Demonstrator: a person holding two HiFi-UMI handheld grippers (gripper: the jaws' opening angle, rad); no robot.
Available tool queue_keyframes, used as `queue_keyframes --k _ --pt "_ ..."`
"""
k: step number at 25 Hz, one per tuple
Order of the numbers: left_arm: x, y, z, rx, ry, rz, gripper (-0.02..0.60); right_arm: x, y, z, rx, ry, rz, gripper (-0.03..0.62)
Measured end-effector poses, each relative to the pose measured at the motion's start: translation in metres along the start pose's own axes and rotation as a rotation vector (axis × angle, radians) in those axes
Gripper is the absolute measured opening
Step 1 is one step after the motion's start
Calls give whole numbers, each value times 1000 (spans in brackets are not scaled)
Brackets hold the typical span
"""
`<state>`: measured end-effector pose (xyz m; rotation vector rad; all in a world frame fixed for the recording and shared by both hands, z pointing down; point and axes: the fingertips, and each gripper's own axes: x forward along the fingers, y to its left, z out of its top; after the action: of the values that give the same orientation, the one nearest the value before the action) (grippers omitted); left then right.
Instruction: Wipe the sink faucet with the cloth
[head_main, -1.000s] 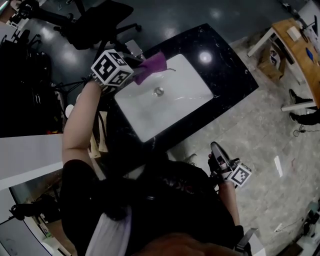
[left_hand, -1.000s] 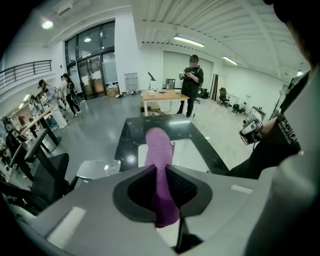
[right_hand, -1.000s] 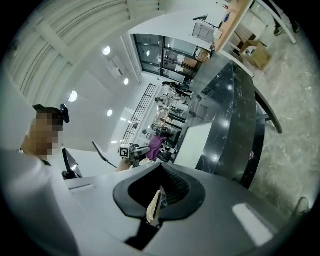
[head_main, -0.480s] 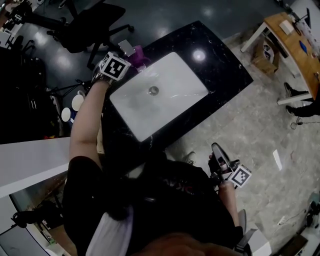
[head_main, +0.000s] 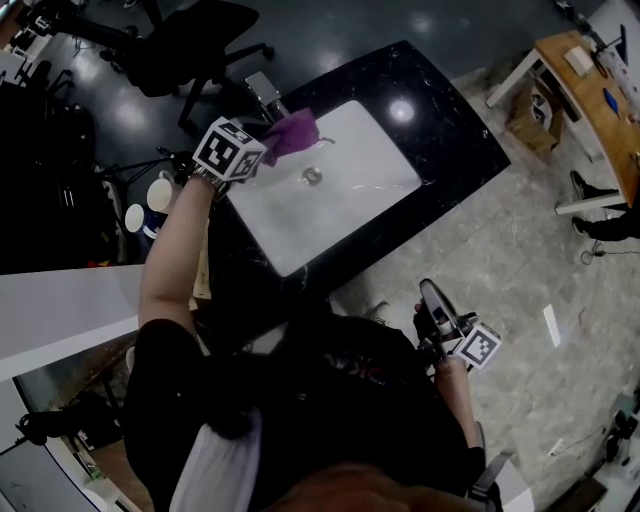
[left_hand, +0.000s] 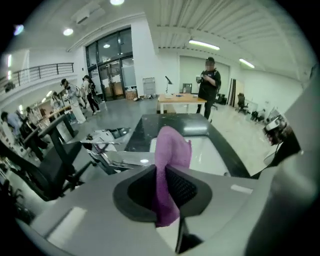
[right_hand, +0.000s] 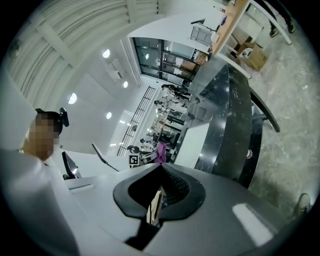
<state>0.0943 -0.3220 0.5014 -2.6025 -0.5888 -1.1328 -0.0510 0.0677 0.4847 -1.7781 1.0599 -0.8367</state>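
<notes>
Left gripper (left_hand: 162, 175): jaws clamped on the cloth. Black stone counter (head_main: 450, 140) carries a white rectangular basin (head_main: 350, 200), with the chrome faucet (head_main: 262, 93) at the basin's far edge. The purple cloth (head_main: 293, 132) hangs over that edge, just beside the faucet; contact unclear.

Step, likely: bringing cloth to faucet. Next, press it onto the spout and rub along.

Your right gripper (head_main: 440, 312): jaws together, well off the counter's near edge.

No legible writing; only square markers.

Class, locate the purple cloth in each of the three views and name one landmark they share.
Head view: purple cloth upper left of centre, at the white sink basin's rim.
Left gripper view: cloth at centre, pinched in the left gripper's tongs.
Right gripper view: small cloth patch just left of centre.
Shared landmark: the sink basin.
</notes>
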Motion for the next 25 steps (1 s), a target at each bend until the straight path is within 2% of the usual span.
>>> queue_keyframes --k 2,4,5,8,10,13,16,19,22,25 --pt "-3 -27 -4 -94 -53 -85 54 2 0 0 2 11 5 11" --pt "-2 -44 -14 -241 -97 -141 54 4 0 0 4 20 12 11" --pt "0 -48 -20 -340 -122 -158 54 4 -1 0 6 23 13 11" --pt "14 -46 -41 -722 -230 -184 54 4 -4 2 17 28 13 11" --pt "24 -36 -49 -895 -316 -174 54 3 -6 3 30 27 13 11" --pt "43 -15 -53 -1033 -414 -156 54 2 -8 4 38 21 7 11" --pt "61 7 -58 -1212 -493 -159 54 -2 -14 5 45 8 -13 11" --pt "68 38 -65 -1375 -601 -122 54 -9 -20 6 65 -15 -39 11" --pt "71 68 -66 -1483 -711 -108 54 -13 -24 9 73 -36 -57 11" --pt "82 82 -72 -1554 -740 -104 54 -13 -27 10 86 -44 -63 11"
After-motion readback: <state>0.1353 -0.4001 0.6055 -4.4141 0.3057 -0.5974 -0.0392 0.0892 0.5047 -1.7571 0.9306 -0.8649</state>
